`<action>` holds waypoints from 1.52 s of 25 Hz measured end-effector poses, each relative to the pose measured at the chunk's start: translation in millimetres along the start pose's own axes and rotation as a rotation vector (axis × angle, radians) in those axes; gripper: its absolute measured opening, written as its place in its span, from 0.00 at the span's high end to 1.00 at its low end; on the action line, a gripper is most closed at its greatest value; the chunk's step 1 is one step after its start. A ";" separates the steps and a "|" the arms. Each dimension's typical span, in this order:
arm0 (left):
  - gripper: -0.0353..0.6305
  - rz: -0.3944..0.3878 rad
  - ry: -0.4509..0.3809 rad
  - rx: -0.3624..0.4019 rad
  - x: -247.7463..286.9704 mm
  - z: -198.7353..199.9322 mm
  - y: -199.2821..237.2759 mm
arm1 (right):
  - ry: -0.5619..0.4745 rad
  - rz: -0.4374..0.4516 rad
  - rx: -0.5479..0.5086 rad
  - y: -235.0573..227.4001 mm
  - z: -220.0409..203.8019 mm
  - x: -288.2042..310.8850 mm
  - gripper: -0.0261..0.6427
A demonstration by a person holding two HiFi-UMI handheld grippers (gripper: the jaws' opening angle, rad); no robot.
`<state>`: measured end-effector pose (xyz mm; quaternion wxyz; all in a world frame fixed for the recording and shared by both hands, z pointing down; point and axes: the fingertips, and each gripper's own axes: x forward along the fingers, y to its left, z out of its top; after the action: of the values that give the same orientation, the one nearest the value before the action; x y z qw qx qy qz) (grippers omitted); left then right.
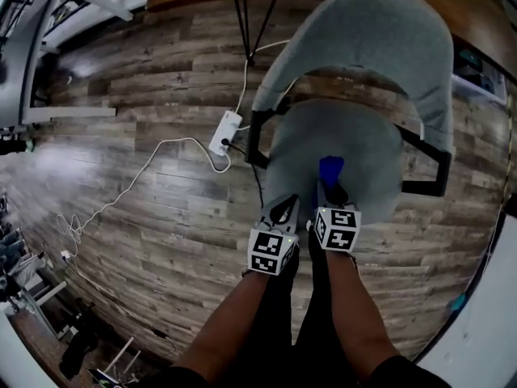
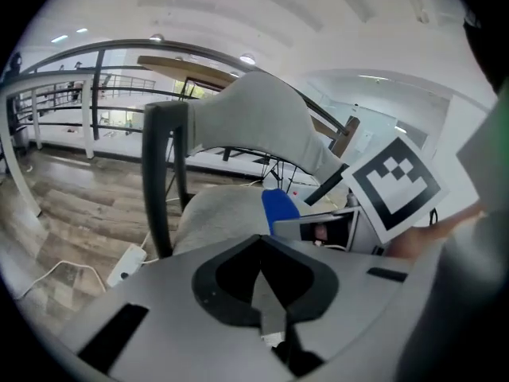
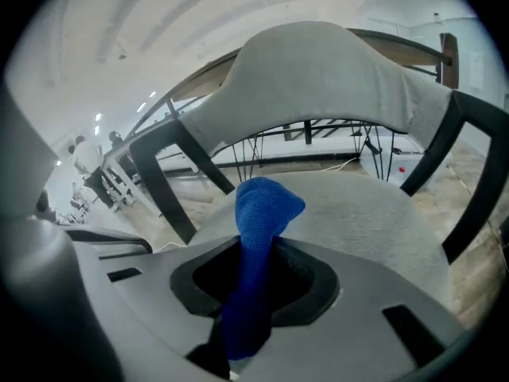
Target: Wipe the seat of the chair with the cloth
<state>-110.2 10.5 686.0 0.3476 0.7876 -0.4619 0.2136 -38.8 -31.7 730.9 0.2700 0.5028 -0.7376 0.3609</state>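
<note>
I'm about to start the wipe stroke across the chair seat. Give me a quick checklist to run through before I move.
1. Grip on the cloth by the right claw: ok, jaws shut on it.
2. Contact between cloth and seat: cannot tell; the cloth sits over the seat's front part, but touch is unclear.
3. Spread of cloth for wiping: not ok, it is bunched into a narrow wad.
4. Empty left claw: ok, jaws together on nothing.
5. Seat bare of other objects: ok, only the cloth shows over it.
</note>
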 end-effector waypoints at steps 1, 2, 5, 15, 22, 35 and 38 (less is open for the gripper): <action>0.94 0.016 -0.006 -0.015 -5.8 -1.3 8.0 | 0.007 0.020 0.005 13.1 0.1 3.6 0.81; 0.94 0.031 -0.010 -0.026 -11.0 -2.5 16.1 | 0.013 0.038 0.012 25.6 0.1 7.5 0.81; 0.94 0.071 -0.020 -0.051 -27.0 -8.4 40.6 | 0.031 0.075 0.021 60.2 -3.9 18.5 0.81; 0.94 0.166 -0.009 -0.047 -65.8 -33.5 114.7 | 0.106 0.156 -0.016 132.3 -36.8 56.6 0.81; 0.94 0.144 0.011 -0.026 -63.3 -48.6 115.8 | 0.120 0.130 -0.066 135.5 -52.2 65.6 0.82; 0.94 0.136 0.015 -0.054 -41.7 -33.9 69.1 | 0.130 0.146 -0.130 91.9 -57.6 48.2 0.82; 0.94 0.133 0.022 -0.031 -34.2 -32.4 56.1 | 0.117 0.146 -0.129 76.6 -59.8 43.4 0.82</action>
<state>-176.3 35.8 704.7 0.3499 0.7473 -0.5125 0.2375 -123.6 10.5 779.5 0.3173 0.4073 -0.7768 0.3605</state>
